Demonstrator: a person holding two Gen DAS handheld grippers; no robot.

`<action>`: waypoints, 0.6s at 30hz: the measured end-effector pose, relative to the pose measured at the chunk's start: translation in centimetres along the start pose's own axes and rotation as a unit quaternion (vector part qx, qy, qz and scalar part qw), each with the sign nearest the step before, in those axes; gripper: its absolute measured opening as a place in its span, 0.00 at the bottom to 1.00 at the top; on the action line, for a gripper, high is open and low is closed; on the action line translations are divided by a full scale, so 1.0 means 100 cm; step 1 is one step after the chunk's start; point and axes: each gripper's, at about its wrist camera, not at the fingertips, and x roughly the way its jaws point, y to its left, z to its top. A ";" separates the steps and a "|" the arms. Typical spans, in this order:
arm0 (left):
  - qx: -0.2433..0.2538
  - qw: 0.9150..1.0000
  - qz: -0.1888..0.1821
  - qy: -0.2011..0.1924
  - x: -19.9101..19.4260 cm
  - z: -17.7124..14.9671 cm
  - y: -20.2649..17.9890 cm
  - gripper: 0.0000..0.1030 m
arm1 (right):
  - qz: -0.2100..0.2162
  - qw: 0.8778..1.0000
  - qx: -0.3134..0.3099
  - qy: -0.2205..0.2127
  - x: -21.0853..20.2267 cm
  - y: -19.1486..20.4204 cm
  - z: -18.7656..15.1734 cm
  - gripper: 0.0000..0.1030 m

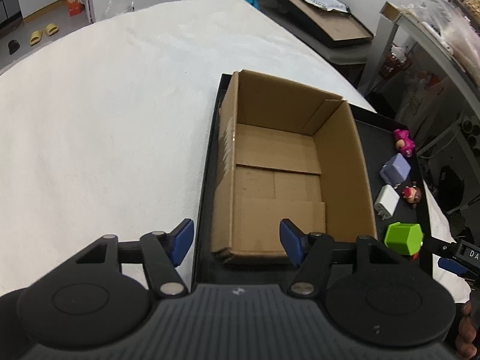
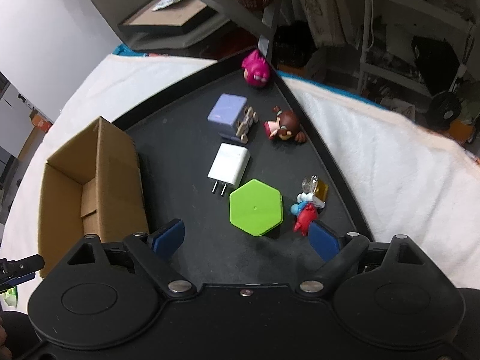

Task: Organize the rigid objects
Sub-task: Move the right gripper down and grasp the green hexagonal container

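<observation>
The right claw [image 2: 246, 237] hangs spread wide and empty, its blue pads straddling the green hexagonal container [image 2: 255, 207] just ahead — lined up, by the look of it, to take that piece first. Beside it lie a white charger [image 2: 229, 165], a lilac block [image 2: 228, 112], a small red and blue figure [image 2: 304, 211], a brown-haired figurine [image 2: 283, 126] and a pink toy [image 2: 256, 69], all loose on the black tray [image 2: 180, 138]. The cardboard box [image 1: 279, 162] stands empty on the same tray, close enough for short transfers. The left claw [image 1: 237, 241] hovers open over the box's near wall, holding nothing — perhaps to steady it, though contact is unclear.
</observation>
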 end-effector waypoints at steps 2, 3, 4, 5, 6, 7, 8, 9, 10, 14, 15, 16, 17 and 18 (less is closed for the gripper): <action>-0.005 1.000 0.000 0.006 0.006 0.003 0.002 0.54 | -0.002 1.000 0.000 0.006 0.008 0.001 0.003 0.84; -0.006 1.000 0.000 0.009 0.009 0.005 0.002 0.50 | -0.003 1.000 0.000 0.009 0.012 0.002 0.003 0.84; -0.006 1.000 0.001 0.012 0.012 0.006 0.002 0.47 | -0.005 1.000 -0.001 0.012 0.016 0.002 0.004 0.84; -0.006 1.000 0.002 0.015 0.015 0.007 0.002 0.42 | -0.008 1.000 -0.001 0.016 0.020 0.003 0.005 0.83; -0.007 1.000 0.003 0.017 0.017 0.008 0.002 0.38 | -0.010 1.000 -0.002 0.019 0.023 0.003 0.005 0.82; -0.008 1.000 0.005 0.018 0.019 0.008 0.002 0.35 | -0.013 1.000 -0.004 0.020 0.026 0.004 0.005 0.80; -0.011 1.000 0.006 0.019 0.021 0.008 0.003 0.30 | -0.017 1.000 -0.006 0.021 0.029 0.004 0.006 0.79; -0.014 1.000 0.003 0.021 0.023 0.009 0.005 0.28 | -0.023 0.999 -0.007 0.023 0.032 0.005 0.006 0.79; -0.014 1.000 0.000 0.021 0.024 0.009 0.005 0.28 | -0.027 0.999 -0.008 0.026 0.035 0.005 0.006 0.79; 0.001 1.000 0.003 0.018 0.028 0.009 0.001 0.20 | -0.026 0.999 -0.005 0.029 0.045 0.005 0.004 0.55; 0.004 1.000 0.007 0.019 0.029 0.008 0.000 0.16 | -0.030 0.999 -0.007 0.032 0.046 0.005 0.003 0.48; 0.005 1.000 0.010 0.018 0.029 0.008 0.001 0.13 | -0.030 0.999 -0.006 0.031 0.046 0.005 0.002 0.46; 0.007 1.000 0.011 0.019 0.028 0.007 0.001 0.10 | -0.028 0.999 -0.007 0.027 0.044 0.006 0.001 0.46; 0.010 1.000 0.008 0.020 0.027 0.006 0.001 0.10 | -0.026 0.999 -0.008 0.021 0.040 0.008 -0.001 0.45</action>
